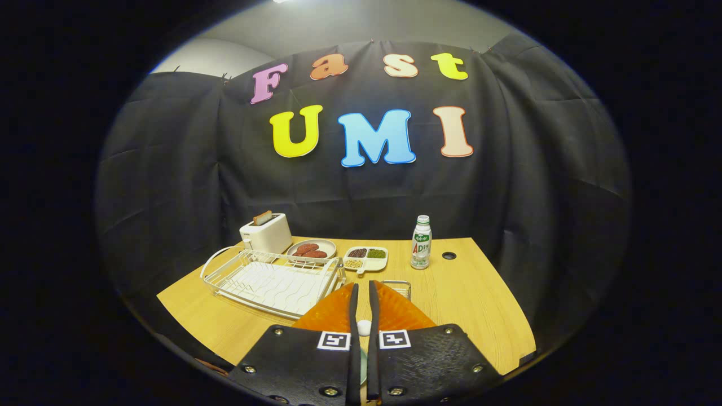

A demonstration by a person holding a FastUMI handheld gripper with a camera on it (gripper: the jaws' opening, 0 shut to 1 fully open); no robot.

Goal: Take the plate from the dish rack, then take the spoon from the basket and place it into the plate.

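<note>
Gripper (361,290) with both fingers pressed nearly together on the rim of the orange plate (395,313) — held above the wooden table (468,304). The white wire dish rack (271,279) lies just beside the fingers; a basket (397,286) corner peeks beyond the plate. Farther back — toaster (265,232), bottle (421,242).

Gripper view: fisheye camera mounted on the gripper (361,293), looking forward along its two near-closed fingers across the wooden table (474,304) toward the cloth wall. Dish rack (271,282) lies near at 10 o'clock; bottle (421,242) farther at 1 o'clock.
</note>
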